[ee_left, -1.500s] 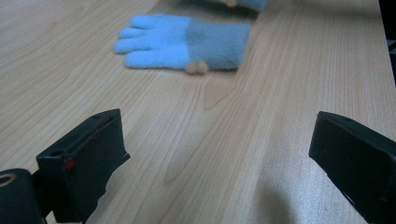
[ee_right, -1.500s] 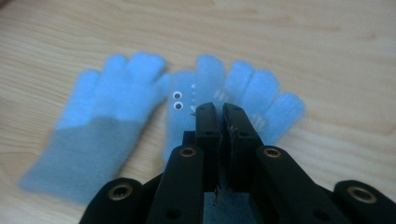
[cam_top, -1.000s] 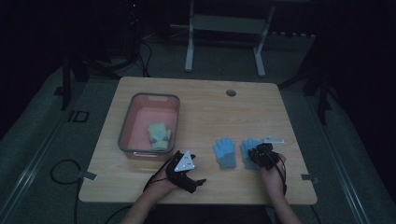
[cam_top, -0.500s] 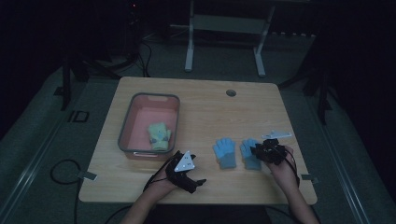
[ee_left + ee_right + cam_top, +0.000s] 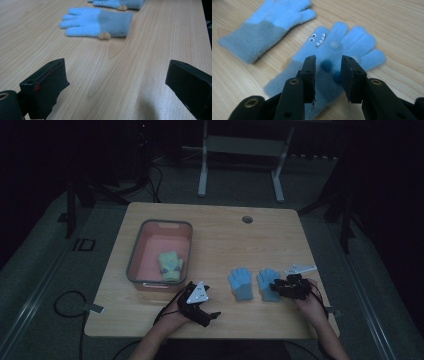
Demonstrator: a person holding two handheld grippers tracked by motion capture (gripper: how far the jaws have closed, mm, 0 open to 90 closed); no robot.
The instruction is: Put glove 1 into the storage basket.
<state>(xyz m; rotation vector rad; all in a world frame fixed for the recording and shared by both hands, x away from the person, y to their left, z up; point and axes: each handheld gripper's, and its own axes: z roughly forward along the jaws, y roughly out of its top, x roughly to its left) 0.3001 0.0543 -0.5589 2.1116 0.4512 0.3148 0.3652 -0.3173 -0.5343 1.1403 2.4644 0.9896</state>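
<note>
R gripper hangs just over the monster glove, jaws a bit apart w/ nothing pinched; they've just been opening. Plain glove lies flat beside it, prob. so they pair up. L gripper rests wide open on the table, empty.

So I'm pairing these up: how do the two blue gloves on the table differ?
The glove with the monster face shows eyes, teeth and dark pompoms; the plain glove shows none. The right gripper hovers over the face one, while the plain one lies untouched beside it. Both are light blue with greyer cuffs, lying flat.
</note>
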